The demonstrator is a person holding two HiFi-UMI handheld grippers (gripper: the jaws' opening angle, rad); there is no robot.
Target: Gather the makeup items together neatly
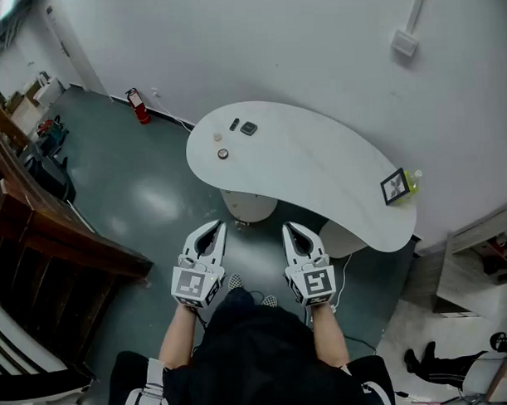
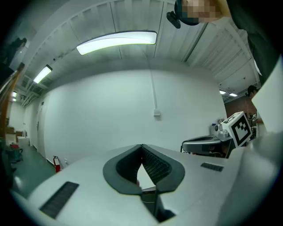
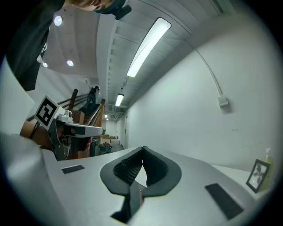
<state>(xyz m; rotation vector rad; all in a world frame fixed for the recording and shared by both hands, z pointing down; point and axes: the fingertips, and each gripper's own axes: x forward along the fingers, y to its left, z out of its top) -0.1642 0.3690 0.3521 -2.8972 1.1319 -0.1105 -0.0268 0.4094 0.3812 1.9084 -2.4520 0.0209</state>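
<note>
Inspection of the white kidney-shaped tabletop (image 1: 319, 166): four makeup items lie loosely grouped at its far-left end, apart from one another.

- A small dark stick-shaped item (image 1: 234, 123) lies nearest the tabletop's far edge.
- A dark square compact (image 1: 248, 129) lies just beside the stick, toward the tabletop's middle.
- A small pale round pot (image 1: 218, 136) sits near the tabletop's left rim.
- A round dark-rimmed pot (image 1: 223, 154) sits on the near side of that group, close to the tabletop's near edge.

At the tabletop's opposite, right end a black-framed picture (image 1: 394, 187) stands upright, with a yellow-green bottle (image 1: 412, 180) just beside it.

The left gripper (image 1: 219, 228) is held short of the tabletop's near edge, over the grey floor (image 1: 154, 201). Its own view shows the fingertips meeting with nothing between them. The right gripper (image 1: 288, 228) is held alongside, likewise short of the near edge, jaws brought fully together and empty. Neither gripper touches the tabletop or any item.

A red fire extinguisher (image 1: 138, 106) stands on the floor against the wall, beyond the tabletop's left end.
</note>
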